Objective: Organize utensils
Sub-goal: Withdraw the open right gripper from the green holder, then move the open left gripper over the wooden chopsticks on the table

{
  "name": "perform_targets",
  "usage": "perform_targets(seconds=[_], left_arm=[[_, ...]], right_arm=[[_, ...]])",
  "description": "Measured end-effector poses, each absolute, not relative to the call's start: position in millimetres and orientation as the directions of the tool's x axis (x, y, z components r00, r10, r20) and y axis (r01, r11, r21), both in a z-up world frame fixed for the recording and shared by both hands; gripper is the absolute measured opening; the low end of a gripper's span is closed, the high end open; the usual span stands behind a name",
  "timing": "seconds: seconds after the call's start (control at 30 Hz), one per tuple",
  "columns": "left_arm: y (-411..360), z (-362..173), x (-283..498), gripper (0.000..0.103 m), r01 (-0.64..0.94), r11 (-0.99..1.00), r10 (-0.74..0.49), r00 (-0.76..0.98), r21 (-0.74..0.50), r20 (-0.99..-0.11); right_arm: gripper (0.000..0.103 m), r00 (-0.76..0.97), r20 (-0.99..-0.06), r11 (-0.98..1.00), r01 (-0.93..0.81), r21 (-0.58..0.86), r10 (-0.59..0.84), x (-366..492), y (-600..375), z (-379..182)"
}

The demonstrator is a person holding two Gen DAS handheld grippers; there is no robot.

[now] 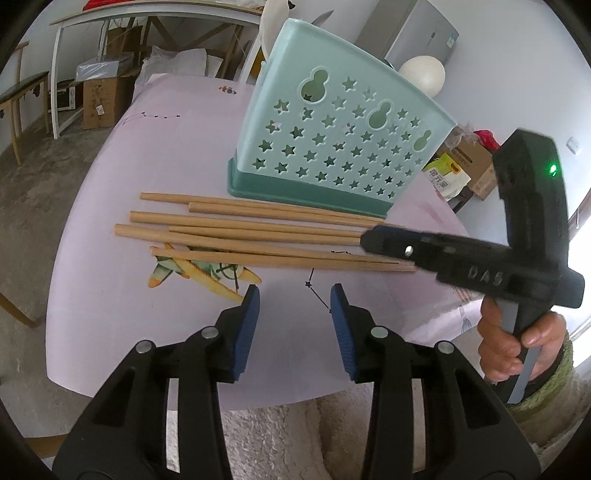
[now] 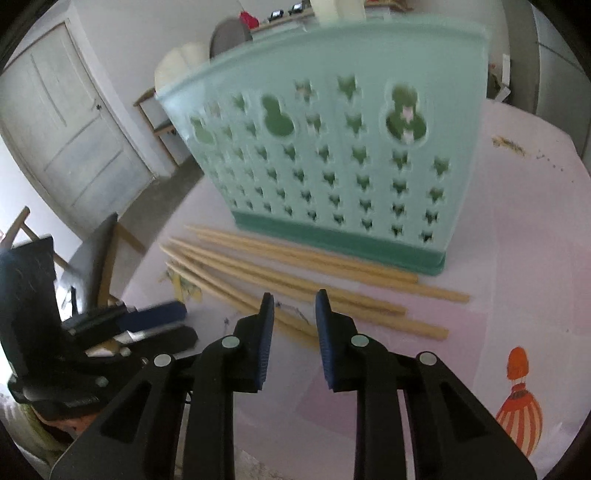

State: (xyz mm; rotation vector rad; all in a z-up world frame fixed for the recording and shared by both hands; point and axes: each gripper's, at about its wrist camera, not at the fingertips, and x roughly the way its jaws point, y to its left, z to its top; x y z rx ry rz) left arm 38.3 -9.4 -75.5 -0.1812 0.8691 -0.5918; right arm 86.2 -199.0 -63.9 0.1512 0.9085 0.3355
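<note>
Seven pale wooden chopsticks [image 1: 258, 236] at 12 o'clock of unclenched, empty left gripper [image 1: 294, 295] and right gripper [image 2: 294, 301] — light, stiff, roll-prone — pinch mid-shaft.

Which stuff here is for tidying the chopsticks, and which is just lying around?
For the job: chopsticks, green holder, left gripper, right gripper.

Just lying about: cardboard box, white round thing, fridge.
</note>
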Motion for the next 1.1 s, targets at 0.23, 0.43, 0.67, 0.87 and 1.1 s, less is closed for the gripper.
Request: perform_targets(seconds=[0.23,0.43,0.67,0.87,1.1], left_arm=[[-10.3,-75.8,40.4,0.037,0.416,0.823,-0.563,0.499,-0.387,-0.659],[-6.8,-76.4,42.3,0.037,0.419,0.823,-0.562,0.502,-0.384,-0.657],[-3.4,-75.6,40.3,0.037,0.401,0.838,-0.541,0.522,-0.371,-0.659],[-2.5,-73.4,38.2,0.037,0.396,0.854,-0.514,0.541,-0.338,-0.666],[-9.7,-71.6,32.8,0.037,0.419,0.858,-0.499,0.548,-0.296,-0.671]], right_arm=[[0.036,0.582,-0.728,0.930,-0.176,0.322,0.362,77.5,-212.4,-53.9],[0.038,0.585,-0.730,0.929,-0.129,0.347,0.354,68.1,-229.4,-52.3],[0.042,0.584,-0.721,0.915,-0.102,0.389,0.372,64.5,-239.8,-52.1],[0.048,0.589,-0.712,0.908,-0.093,0.409,0.382,55.5,-241.3,-52.3],[0.048,0.589,-0.707,0.896,-0.069,0.439,0.392,41.7,-249.3,-55.8]])
